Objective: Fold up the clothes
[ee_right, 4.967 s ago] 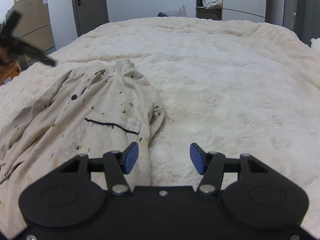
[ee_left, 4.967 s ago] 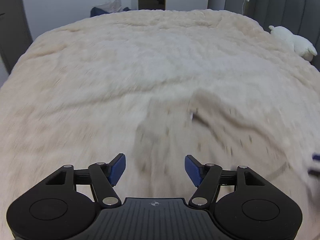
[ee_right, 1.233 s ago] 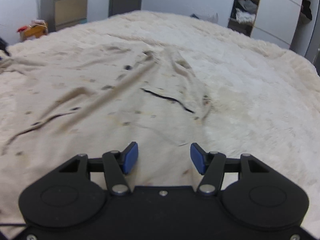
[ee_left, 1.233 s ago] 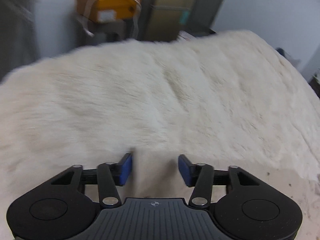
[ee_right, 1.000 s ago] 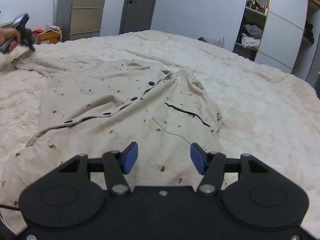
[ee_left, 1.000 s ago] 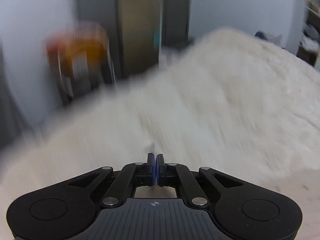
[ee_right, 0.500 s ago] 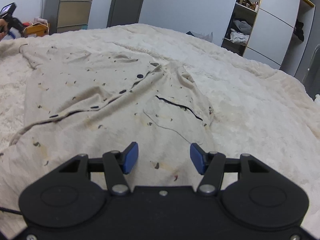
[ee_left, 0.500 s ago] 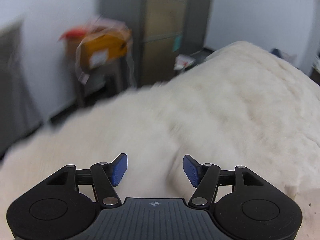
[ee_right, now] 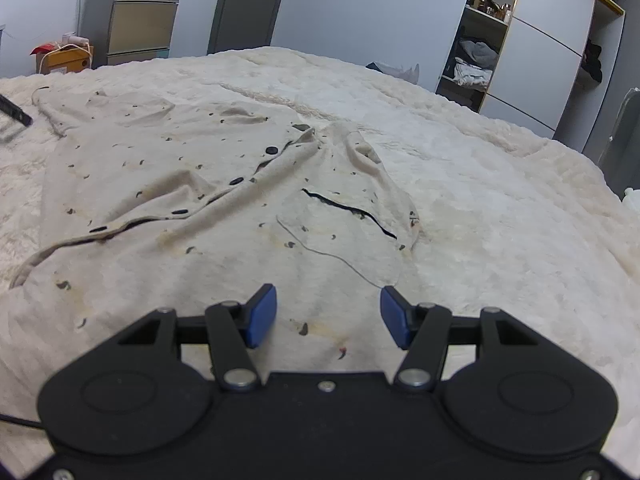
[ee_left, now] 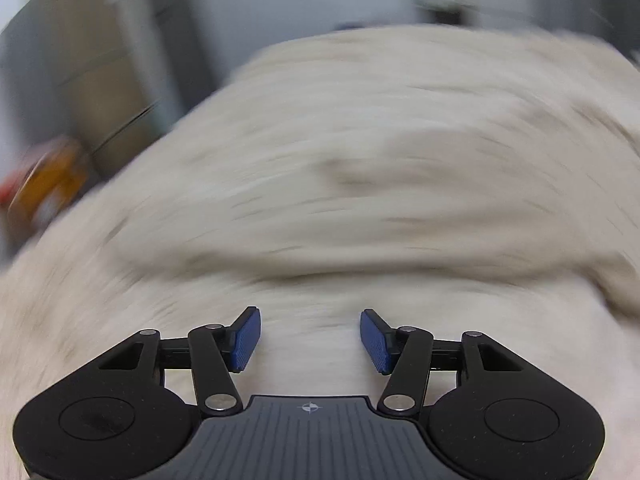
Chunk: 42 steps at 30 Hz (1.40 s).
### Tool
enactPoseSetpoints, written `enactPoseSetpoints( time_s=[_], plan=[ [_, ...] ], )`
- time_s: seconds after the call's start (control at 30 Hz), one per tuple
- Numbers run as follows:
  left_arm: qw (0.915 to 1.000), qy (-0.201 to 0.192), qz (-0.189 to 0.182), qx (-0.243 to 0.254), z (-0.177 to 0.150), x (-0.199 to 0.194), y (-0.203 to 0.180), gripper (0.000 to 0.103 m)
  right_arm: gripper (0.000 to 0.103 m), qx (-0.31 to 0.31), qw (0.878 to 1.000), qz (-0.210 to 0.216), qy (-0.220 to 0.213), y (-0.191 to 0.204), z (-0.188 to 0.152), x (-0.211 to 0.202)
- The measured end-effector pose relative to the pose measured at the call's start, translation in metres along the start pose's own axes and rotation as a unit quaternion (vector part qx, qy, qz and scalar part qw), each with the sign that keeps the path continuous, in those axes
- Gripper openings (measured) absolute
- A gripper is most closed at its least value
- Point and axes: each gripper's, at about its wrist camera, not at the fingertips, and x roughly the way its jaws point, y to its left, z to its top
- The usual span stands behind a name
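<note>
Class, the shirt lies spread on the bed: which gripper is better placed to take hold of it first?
Right. The right gripper, open, hovers over the shirt. The left gripper, jaws opening, has only blurred blanket between them.

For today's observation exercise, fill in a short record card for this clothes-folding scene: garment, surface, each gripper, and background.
garment: beige speckled button-up shirt with dark buttons, spread out front up, creased, not yet folded
pocket: dark-edged chest pocket, lying ahead of the right gripper
surface: cream fluffy bed blanket
right gripper: open, over the shirt's near part, nothing between its pads
left gripper: jaws opening, nothing between them, over the blanket; view blurred
background: grey door, open wardrobe shelves, yellow cardboard box
</note>
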Motion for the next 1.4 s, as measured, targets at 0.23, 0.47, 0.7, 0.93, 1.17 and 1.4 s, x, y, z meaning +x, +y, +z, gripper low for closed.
enactPoseSetpoints(
  time_s=[0.23, 0.47, 0.7, 0.93, 1.17, 1.4],
  plan=[
    [0.9841, -0.049, 0.097, 0.141, 0.009, 0.03, -0.071, 0.063, 0.056, -0.005, 1.0, -0.006, -0.001, 0.0, -0.002, -0.002],
    [0.9339, -0.066, 0.333, 0.113, 0.021, 0.08, -0.019, 0.064, 0.056, -0.017, 1.0, -0.006, -0.001, 0.003, -0.003, -0.002],
    [0.9002, -0.011, 0.416, 0.129, 0.013, 0.111, 0.082, 0.065, 0.056, -0.023, 1.0, -0.004, 0.0, 0.004, -0.002, -0.001],
    [0.8735, 0.025, 0.473, 0.113, -0.012, 0.062, 0.169, 0.062, 0.056, -0.026, 1.0, 0.001, 0.0, 0.005, 0.0, 0.004],
    [0.948, -0.021, 0.274, -0.161, -0.03, -0.01, 0.222, 0.068, 0.056, -0.023, 1.0, 0.002, 0.004, 0.004, -0.001, 0.007],
    [0.9907, -0.002, 0.083, -0.108, 0.005, 0.021, 0.152, 0.067, 0.056, -0.024, 1.0, -0.002, 0.01, 0.007, -0.001, 0.01]
  ],
)
